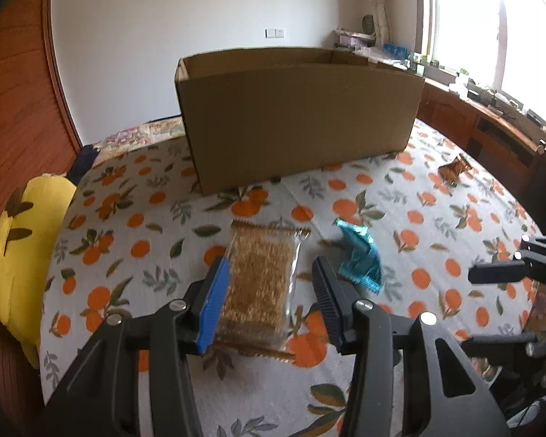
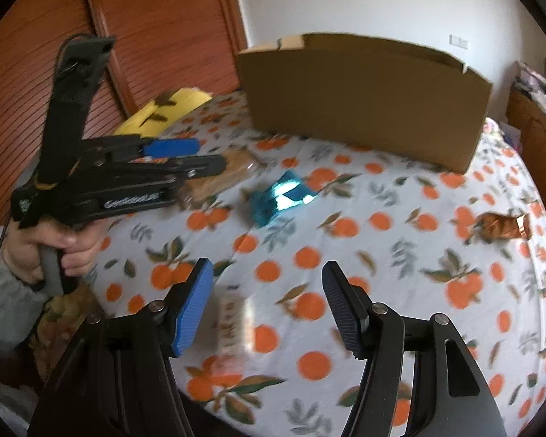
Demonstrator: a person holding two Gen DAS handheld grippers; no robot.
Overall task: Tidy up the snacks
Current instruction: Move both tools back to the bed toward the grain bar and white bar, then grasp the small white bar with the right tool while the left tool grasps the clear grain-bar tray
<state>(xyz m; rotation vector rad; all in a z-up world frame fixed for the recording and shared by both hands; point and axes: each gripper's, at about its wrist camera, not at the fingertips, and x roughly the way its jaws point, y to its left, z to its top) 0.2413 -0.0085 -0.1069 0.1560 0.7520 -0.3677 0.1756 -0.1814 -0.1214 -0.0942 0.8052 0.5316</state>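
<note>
A clear packet of golden-brown snack point(image 1: 258, 284) lies on the orange-print tablecloth. My left gripper point(image 1: 269, 302) is open and hovers over it, the blue finger point(image 1: 214, 306) at its left edge. A crumpled teal wrapper point(image 1: 360, 255) lies just right of it and also shows in the right wrist view point(image 2: 280, 196). A brown wrapper point(image 1: 455, 169) lies at the far right point(image 2: 502, 225). My right gripper point(image 2: 269, 306) is open and empty above a blurred pale packet point(image 2: 233, 320). The left gripper point(image 2: 185, 156) appears in the right wrist view, above the golden packet point(image 2: 214, 178).
An open cardboard box point(image 1: 298, 116) stands at the back of the table point(image 2: 364, 98). A yellow cushion point(image 1: 22, 251) sits at the table's left edge. A wooden slatted door is on the left, and a window sill with clutter on the right.
</note>
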